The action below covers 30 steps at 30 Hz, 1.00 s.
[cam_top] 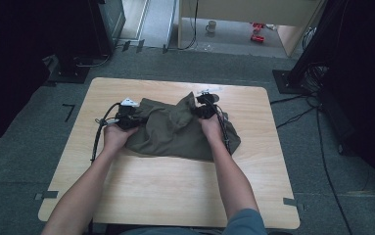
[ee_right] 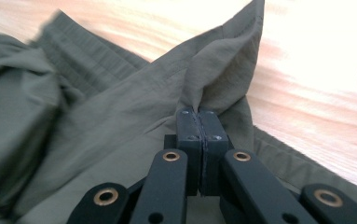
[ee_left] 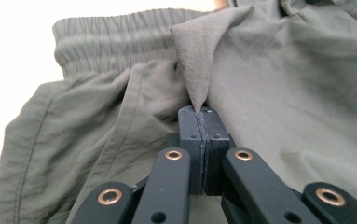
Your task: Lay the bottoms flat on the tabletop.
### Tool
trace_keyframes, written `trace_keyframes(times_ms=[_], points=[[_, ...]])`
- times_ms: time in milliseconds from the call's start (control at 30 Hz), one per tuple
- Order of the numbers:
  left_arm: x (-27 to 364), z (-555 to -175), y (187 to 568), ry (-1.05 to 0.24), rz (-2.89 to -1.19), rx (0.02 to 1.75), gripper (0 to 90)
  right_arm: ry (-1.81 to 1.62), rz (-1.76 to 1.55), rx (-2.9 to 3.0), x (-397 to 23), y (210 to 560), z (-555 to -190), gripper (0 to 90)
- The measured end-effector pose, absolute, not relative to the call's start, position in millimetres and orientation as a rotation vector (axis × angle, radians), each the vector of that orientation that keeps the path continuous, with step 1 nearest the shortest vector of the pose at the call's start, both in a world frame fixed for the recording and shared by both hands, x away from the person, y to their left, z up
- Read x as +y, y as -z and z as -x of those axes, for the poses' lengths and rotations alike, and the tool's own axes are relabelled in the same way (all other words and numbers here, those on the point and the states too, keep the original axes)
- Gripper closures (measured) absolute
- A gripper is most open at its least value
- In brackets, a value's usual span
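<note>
Now gripping: left gripper (ee_left: 203, 126) and right gripper (ee_right: 202, 123), jaws closed, each pinching a fold of olive shorts (cam_top: 175, 129) lying crumpled mid-table (cam_top: 175, 196), toward the far edge. Step judged: grasp before spreading or folding. Next: lifting both pinches together, evenly. No containers present.
</note>
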<state>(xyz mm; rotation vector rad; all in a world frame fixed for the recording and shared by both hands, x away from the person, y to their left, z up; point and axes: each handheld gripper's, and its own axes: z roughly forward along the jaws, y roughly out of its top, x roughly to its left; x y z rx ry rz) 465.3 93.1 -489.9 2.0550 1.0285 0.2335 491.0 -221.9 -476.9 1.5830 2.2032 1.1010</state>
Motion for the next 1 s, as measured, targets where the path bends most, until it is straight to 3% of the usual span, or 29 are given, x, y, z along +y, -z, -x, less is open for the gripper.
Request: trace_keyframes(times_ms=[200, 267, 467, 1000], points=[[94.7, -449.1, 464.6, -0.274, -2.05, 0.962, 89.7, -1.201, -1.469, 2.194, -232.8, 444.6, -460.9, 89.2], [95.2, -439.2, 451.9, -0.294, -2.047, 0.927, 89.7, -1.243, -1.377, 2.206, -236.5, 430.0, -436.2, 89.2], [98.3, -418.9, 436.3, -0.278, -2.027, 0.896, 89.7, -1.297, -1.257, 2.22, -242.6, 414.6, -396.5, 89.2], [115.5, -346.4, 421.4, -0.286, -1.996, 0.838, 89.6, -1.38, -1.154, 2.227, -266.0, 418.0, -301.9, 89.1]])
